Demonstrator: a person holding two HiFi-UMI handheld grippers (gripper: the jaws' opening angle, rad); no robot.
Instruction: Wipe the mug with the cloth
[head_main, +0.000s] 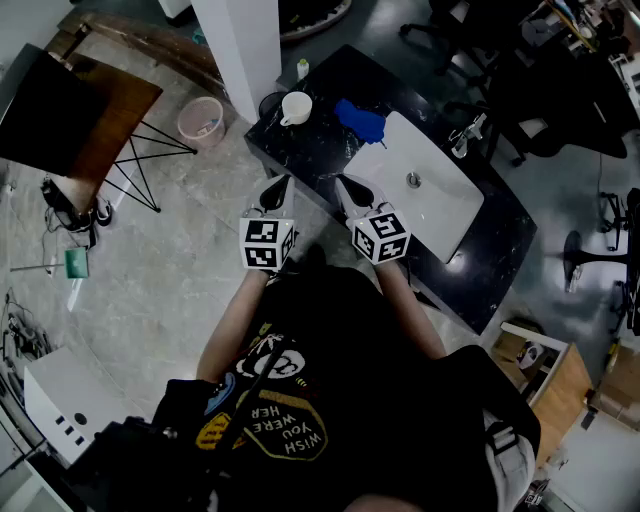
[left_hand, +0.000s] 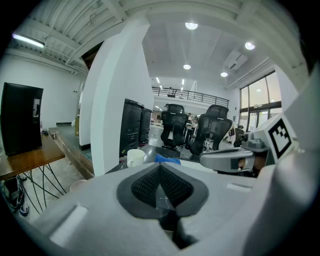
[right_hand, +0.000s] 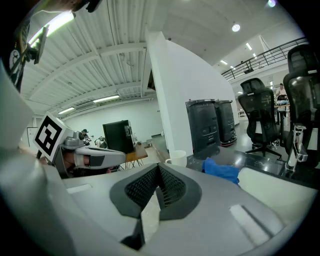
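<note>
A white mug (head_main: 296, 107) stands at the far left corner of a black counter (head_main: 300, 150), with a crumpled blue cloth (head_main: 360, 120) just to its right. My left gripper (head_main: 275, 190) and right gripper (head_main: 352, 188) hang side by side in front of the counter's near edge, both shut and empty, well short of the mug and the cloth. In the left gripper view the mug (left_hand: 135, 157) and cloth (left_hand: 167, 159) sit beyond the closed pads. The right gripper view shows the mug (right_hand: 176, 159) and cloth (right_hand: 221, 170) ahead.
A white sink (head_main: 420, 190) with a faucet (head_main: 465, 135) fills the counter's right part. A white pillar (head_main: 245, 50), a pink bin (head_main: 201, 120) and a small bottle (head_main: 303, 68) stand near the mug's corner. A wooden desk (head_main: 110, 110) is at left, office chairs (head_main: 560, 90) behind.
</note>
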